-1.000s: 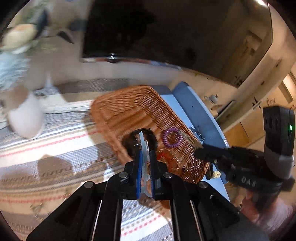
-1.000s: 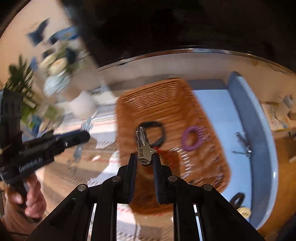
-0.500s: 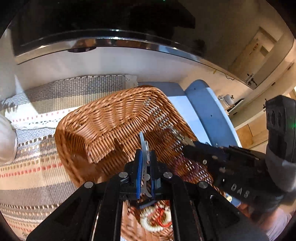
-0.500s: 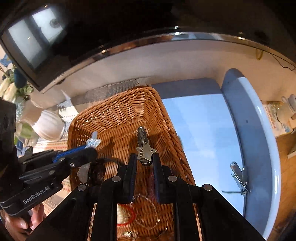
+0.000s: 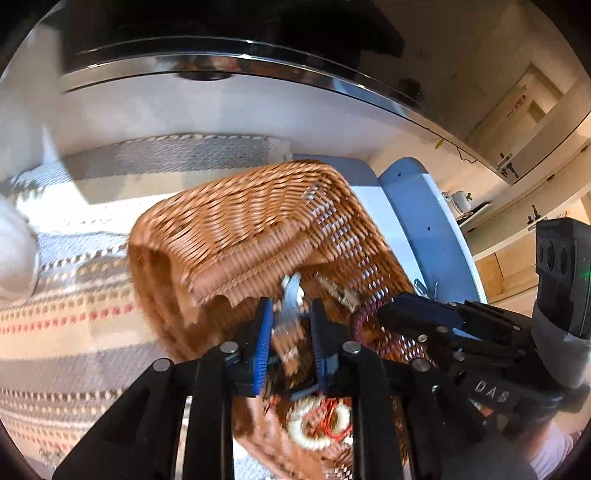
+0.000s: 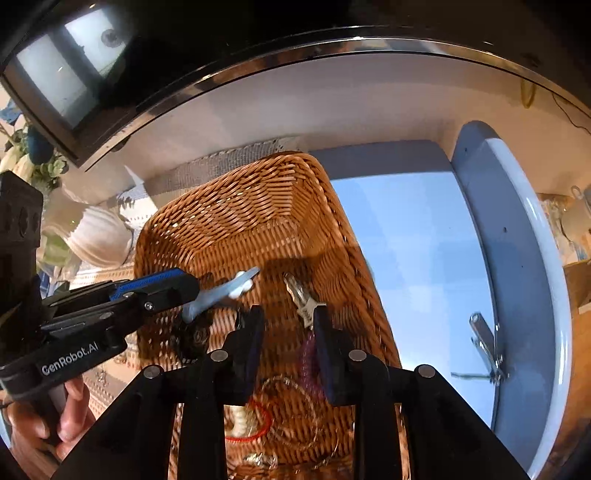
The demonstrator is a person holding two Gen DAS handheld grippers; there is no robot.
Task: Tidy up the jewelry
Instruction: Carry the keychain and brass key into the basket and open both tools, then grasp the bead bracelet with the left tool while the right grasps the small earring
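A brown wicker basket (image 5: 258, 221) (image 6: 240, 221) holds jewelry. My left gripper (image 5: 290, 314) is open over it, and a pale blue hair clip (image 5: 291, 299) (image 6: 221, 291) hangs loose between its fingers. My right gripper (image 6: 288, 317) is open too, and a silver star clip (image 6: 304, 299) (image 5: 340, 291) leans by its right finger. In the basket lie a purple coil band (image 6: 308, 358), a red cord bracelet with white beads (image 6: 245, 421) (image 5: 321, 421) and a thin chain (image 6: 295, 398).
The basket sits on a striped woven cloth (image 5: 66, 314) next to a blue tray (image 6: 424, 258) with a raised rim. A silver clip (image 6: 484, 343) lies on the tray. A white vase (image 6: 99, 236) stands left of the basket, a dark screen (image 5: 221, 33) behind it.
Both grippers have opened over the basket. The blue clip and the silver star clip, held tight before, now sit loose between the spread fingers.
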